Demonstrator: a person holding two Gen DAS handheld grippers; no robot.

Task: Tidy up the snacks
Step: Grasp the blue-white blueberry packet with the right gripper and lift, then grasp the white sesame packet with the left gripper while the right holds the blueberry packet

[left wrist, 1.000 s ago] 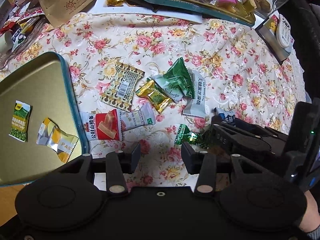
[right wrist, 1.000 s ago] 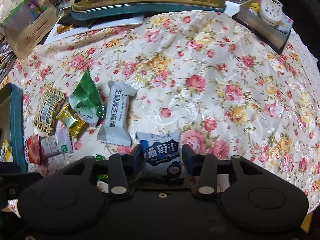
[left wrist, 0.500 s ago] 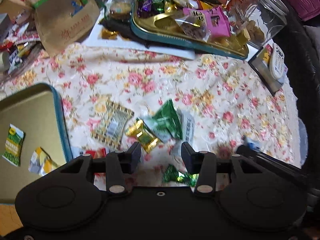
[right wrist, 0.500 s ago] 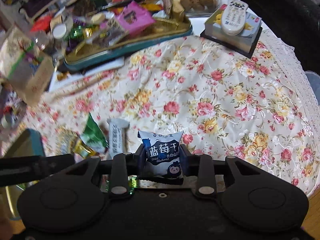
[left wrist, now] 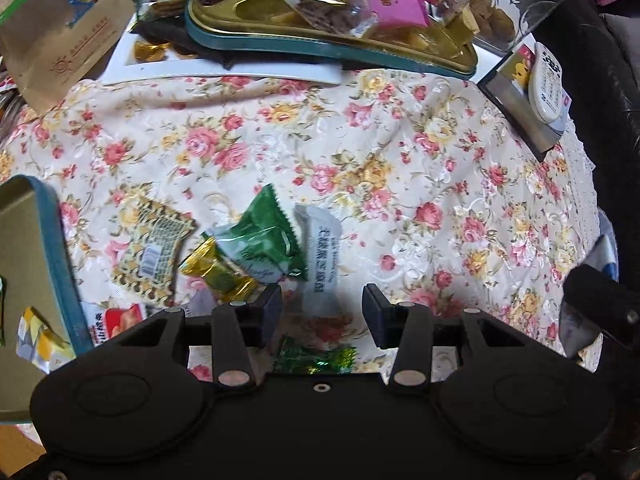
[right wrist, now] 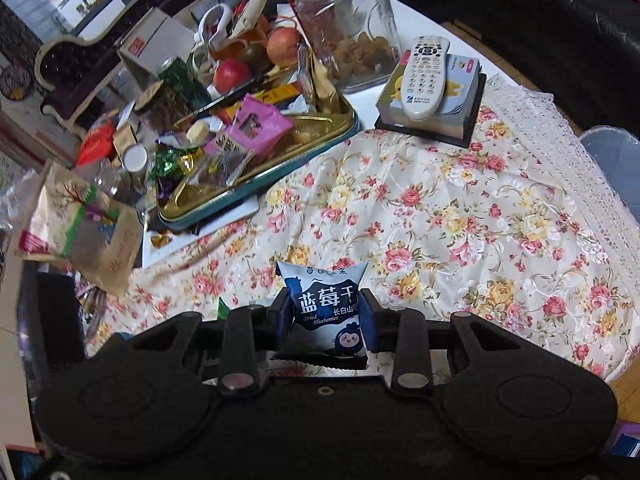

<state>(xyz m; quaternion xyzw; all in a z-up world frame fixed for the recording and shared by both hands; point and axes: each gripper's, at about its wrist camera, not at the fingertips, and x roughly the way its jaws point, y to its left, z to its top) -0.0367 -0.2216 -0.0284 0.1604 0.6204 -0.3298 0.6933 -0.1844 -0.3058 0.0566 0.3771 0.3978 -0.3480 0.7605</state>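
Right gripper had its jaws pressed against both sides of a dried-blueberry packet — blue and white, printed face toward the camera, top edge standing up past the fingertips, lower serrated edge tucked back toward the gripper body. Packet was clear of the floral tablecloth, with the cloth seen beyond it. Left gripper pointed down at the cloth with jaws wide apart and nothing between the pads. Directly ahead of its gap lay a grey-white packet, lengthwise, its near end reaching between the fingertips but untouched. Just left of that sat a green packet, overlapping a gold-wrapped sweet, and further left a patterned yellow packet. A green twist-wrapped candy lay on the cloth under the left gripper, behind its fingertips. At far left, a teal-rimmed tin held a yellow-and-white sweet; a red-and-white packet lay just outside its rim. At the far side — a second teal tin piled with snacks, a glass jar beside it, and a remote control on a box.
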